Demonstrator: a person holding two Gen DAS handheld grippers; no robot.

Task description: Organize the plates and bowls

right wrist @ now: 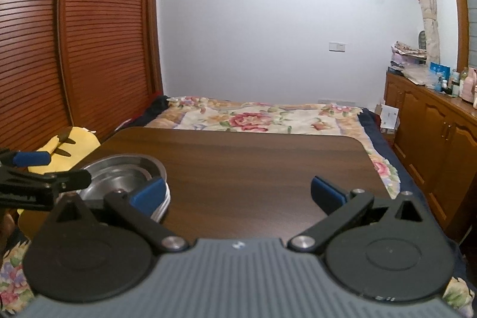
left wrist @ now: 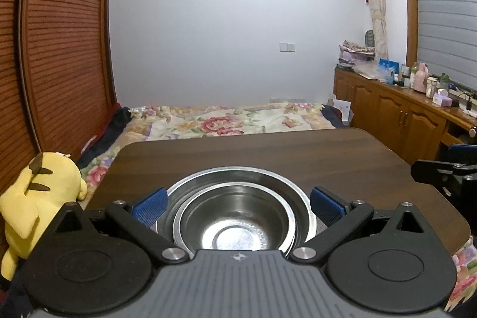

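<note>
The stainless steel bowls (left wrist: 238, 216) are sitting nested, a smaller one inside a wider one, with what looks like plate rims stacked under them in the right wrist view, though how many pieces are lying there I cannot tell. The innermost bowl is holding nothing; only its shiny bottom is showing. The stack is resting on the dark wooden bench (left wrist: 268, 151) near its close left corner, at about 6 o'clock in the left wrist view and about 9 o'clock in the right wrist view. The left claw (left wrist: 238, 203) is standing wide, its blue pads flanking the stack at either side without pressing on it. The right claw (right wrist: 238, 192) is also gaping as wide as it goes, gripping nothing, with bare bench between its pads and the stack just off its left pad. Judging by this, the stacking step is looking finished and both claws are clear of the pile; the next move is likely calling for a check that nothing else is waiting to be gathered, since the rest of the bench is showing no other dishes. A yellow plush toy (left wrist: 38, 198) is lying off the bench at 9 o'clock.
</note>
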